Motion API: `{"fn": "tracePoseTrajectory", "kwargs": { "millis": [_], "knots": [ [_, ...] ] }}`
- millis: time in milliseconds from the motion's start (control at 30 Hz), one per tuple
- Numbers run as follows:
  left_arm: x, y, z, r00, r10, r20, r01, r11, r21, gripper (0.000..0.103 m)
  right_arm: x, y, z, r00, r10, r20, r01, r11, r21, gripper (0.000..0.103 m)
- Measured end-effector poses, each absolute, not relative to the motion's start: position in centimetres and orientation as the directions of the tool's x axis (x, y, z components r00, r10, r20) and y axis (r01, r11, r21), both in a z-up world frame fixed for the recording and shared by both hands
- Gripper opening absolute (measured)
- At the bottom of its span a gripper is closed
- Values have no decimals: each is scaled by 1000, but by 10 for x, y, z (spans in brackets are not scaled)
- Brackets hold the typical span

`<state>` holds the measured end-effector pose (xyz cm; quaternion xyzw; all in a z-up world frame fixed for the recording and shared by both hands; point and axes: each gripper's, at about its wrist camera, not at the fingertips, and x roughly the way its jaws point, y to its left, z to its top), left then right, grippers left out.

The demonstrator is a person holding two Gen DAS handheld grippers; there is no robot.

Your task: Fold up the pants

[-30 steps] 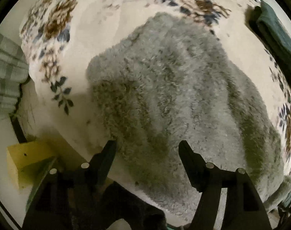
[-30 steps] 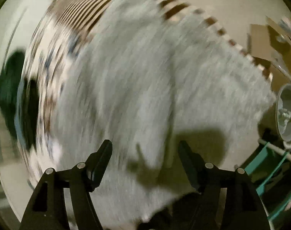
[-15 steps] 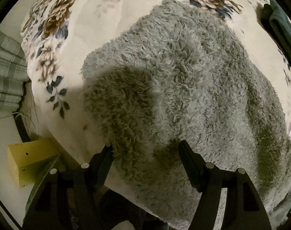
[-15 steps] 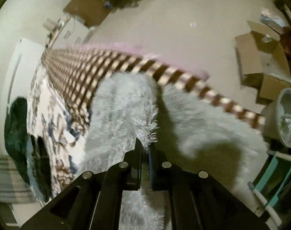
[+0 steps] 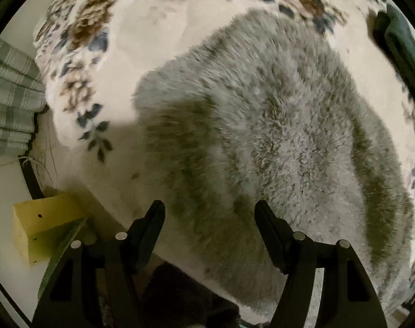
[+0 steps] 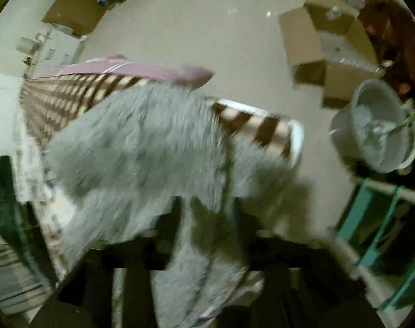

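The grey fleece pants [image 5: 262, 125] lay spread over a floral bedspread [image 5: 153, 27], and everything else is placed here against them. In the left wrist view the left gripper [image 5: 210, 213] hung above their near edge with its jaws standing well apart and nothing between them; its black fingers [image 5: 150, 221] showed only at their tips, the rest cut off by the bottom of the picture. Beyond the pants' left side a yellow box [image 5: 43, 218] sat low on the floor, and a green plaid cloth [image 5: 11, 101] was half cut by the rim. A dark green garment [image 5: 404, 49] lay past their far right corner, mostly out of view. The right wrist view was smeared with motion. There the right gripper [image 6: 207, 218] had its jaws opening, with a fold of the pants [image 6: 142, 150] draped between and over them; whether the pads pressed the fleece could not be made out. Behind the pants ran a brown-and-cream striped cover [image 6: 71, 95]; farther off on the floor stood cardboard boxes [image 6: 316, 43] and a pale bucket [image 6: 379, 128].
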<state>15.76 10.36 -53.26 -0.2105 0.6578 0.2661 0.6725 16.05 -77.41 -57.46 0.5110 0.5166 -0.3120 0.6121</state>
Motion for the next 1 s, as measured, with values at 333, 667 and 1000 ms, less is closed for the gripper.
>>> {"fn": "tracePoseTrajectory", "kwargs": {
  "millis": [333, 667, 1000],
  "knots": [
    [145, 146, -515, 76, 90, -993, -671, 741, 16, 66, 183, -570, -598, 240, 508, -827, 821, 349, 452, 54],
    [167, 169, -520, 157, 81, -984, -601, 799, -30, 12, 189, -406, -633, 165, 561, -811, 820, 379, 429, 26],
    [161, 200, -476, 236, 30, -971, -578, 808, -116, 12, 180, -372, -585, 177, 434, -883, 776, 490, 397, 6]
  ]
}}
